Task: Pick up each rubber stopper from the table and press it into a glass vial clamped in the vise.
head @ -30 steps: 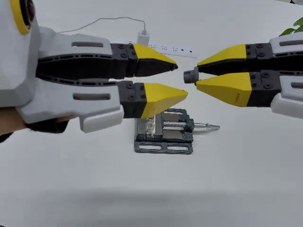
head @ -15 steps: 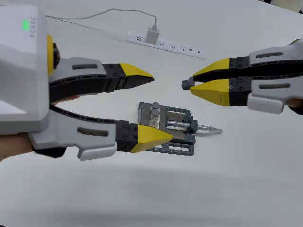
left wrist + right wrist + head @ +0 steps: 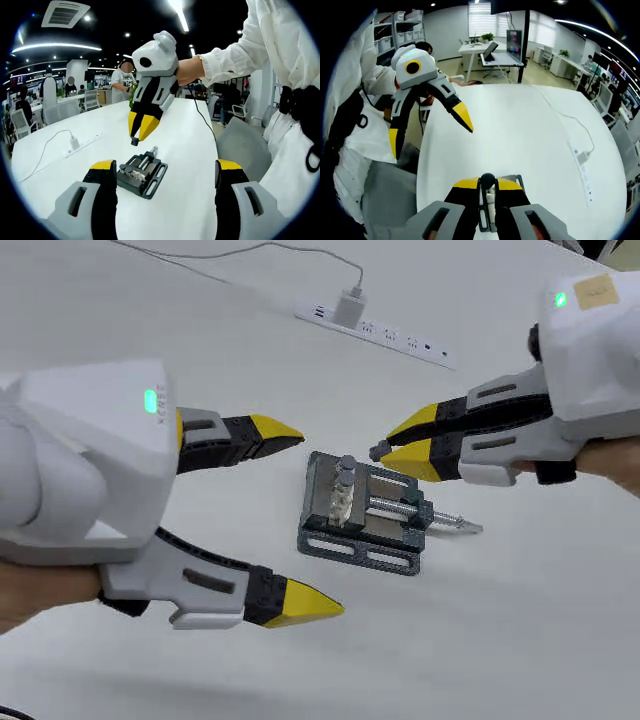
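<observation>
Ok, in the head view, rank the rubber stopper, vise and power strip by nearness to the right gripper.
1. The rubber stopper: pinched at the tips of the right gripper.
2. The vise: on the table, just below-left of the tips.
3. The power strip: at the table's far side.

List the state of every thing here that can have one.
left claw: open wide, empty.
right claw: shut on the rubber stopper.
rubber stopper: pinched at the right claw's tips, in the air, not in a vial.
vise: closed on the glass vial, flat on the table.
glass vial: upright, clamped in the vise.
power strip: charger plugged in.
</observation>
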Action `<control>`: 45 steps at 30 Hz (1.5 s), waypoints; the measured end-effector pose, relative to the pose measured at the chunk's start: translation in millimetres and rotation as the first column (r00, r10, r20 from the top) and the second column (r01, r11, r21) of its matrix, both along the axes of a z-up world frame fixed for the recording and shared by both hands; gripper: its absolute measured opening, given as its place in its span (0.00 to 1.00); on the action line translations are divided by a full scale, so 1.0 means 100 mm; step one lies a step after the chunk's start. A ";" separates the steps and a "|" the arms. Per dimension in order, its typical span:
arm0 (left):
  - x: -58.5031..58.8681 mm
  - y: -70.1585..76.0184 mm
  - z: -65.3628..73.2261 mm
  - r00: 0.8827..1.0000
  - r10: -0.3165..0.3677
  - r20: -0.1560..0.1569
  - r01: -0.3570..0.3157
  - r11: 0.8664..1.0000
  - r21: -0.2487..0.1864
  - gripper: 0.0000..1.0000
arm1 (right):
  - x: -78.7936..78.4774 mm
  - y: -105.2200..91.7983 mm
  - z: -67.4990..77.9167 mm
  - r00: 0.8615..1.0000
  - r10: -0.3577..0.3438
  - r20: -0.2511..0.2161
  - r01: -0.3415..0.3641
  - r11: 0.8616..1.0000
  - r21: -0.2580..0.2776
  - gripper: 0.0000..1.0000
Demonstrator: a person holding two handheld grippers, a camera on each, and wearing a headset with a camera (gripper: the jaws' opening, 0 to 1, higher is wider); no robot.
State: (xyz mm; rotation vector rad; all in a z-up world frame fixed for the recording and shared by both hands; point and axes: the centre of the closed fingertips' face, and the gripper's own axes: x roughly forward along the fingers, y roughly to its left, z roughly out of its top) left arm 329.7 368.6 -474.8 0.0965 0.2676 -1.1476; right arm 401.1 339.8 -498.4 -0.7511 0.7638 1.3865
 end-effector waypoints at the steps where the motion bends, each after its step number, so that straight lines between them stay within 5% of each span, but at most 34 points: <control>1: 0.00 0.01 -0.04 1.000 0.003 0.001 -0.003 1.000 0.011 0.82 | 0.01 0.01 -0.06 1.000 0.002 0.005 -0.002 1.000 -0.018 0.05; 10: -0.01 0.02 -0.31 0.999 0.009 -0.032 -0.007 0.999 0.038 0.92 | 0.07 0.00 -0.54 0.998 0.059 0.008 -0.057 0.986 -0.160 0.05; 18: -0.02 -0.02 -0.41 0.999 0.005 -0.051 -0.003 1.000 0.028 0.97 | 0.12 -0.04 -0.78 0.997 0.077 0.015 -0.072 0.970 -0.234 0.05; 28: 0.01 0.03 -0.42 0.998 0.025 -0.065 -0.024 1.000 0.009 0.97 | 0.13 -0.08 -0.95 0.994 0.106 0.013 -0.098 0.953 -0.286 0.05; 45: 0.03 0.04 -0.40 0.998 0.026 -0.060 -0.027 0.999 -0.016 0.95 | 0.14 -0.10 -0.95 0.984 0.176 0.041 -0.151 0.927 -0.344 0.05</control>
